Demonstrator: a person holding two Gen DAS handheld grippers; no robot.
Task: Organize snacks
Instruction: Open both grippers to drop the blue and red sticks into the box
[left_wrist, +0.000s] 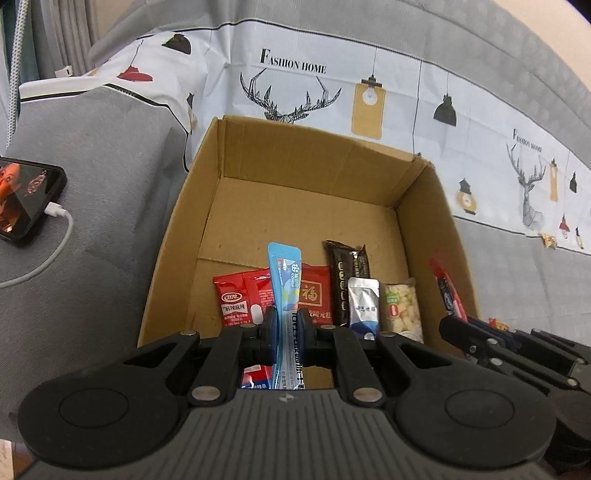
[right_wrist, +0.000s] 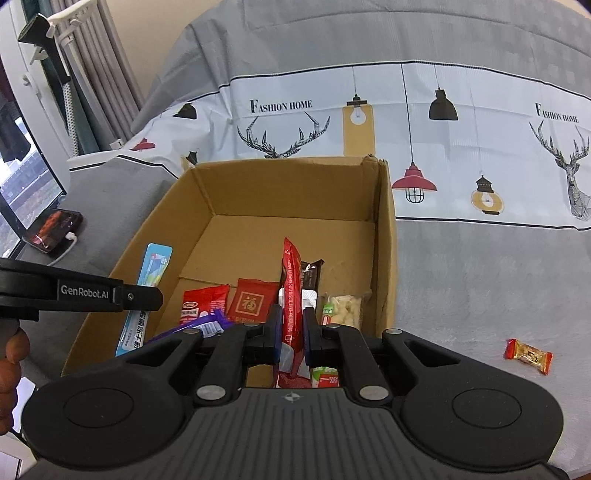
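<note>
Grey sofa (right_wrist: 461, 280) with a white deer-and-lamp print cover (right_wrist: 480, 147) carries an open brown cardboard box (left_wrist: 436, 206), and along its near floor lie a red sachet (left_wrist: 240, 301), a dark brown bar (left_wrist: 345, 284), a silver pouch (left_wrist: 364, 306) and a clear bag of pale pieces (left_wrist: 400, 308). Left gripper (left_wrist: 287, 328) is clamped on a long blue stick packet (left_wrist: 284, 277) above the box. Right gripper (right_wrist: 293, 328) is clamped on a long red stick packet (right_wrist: 291, 280) over the box's right side; one gold-and-red wrapped candy (right_wrist: 529, 355) sits on the cushion well right of the box.
</note>
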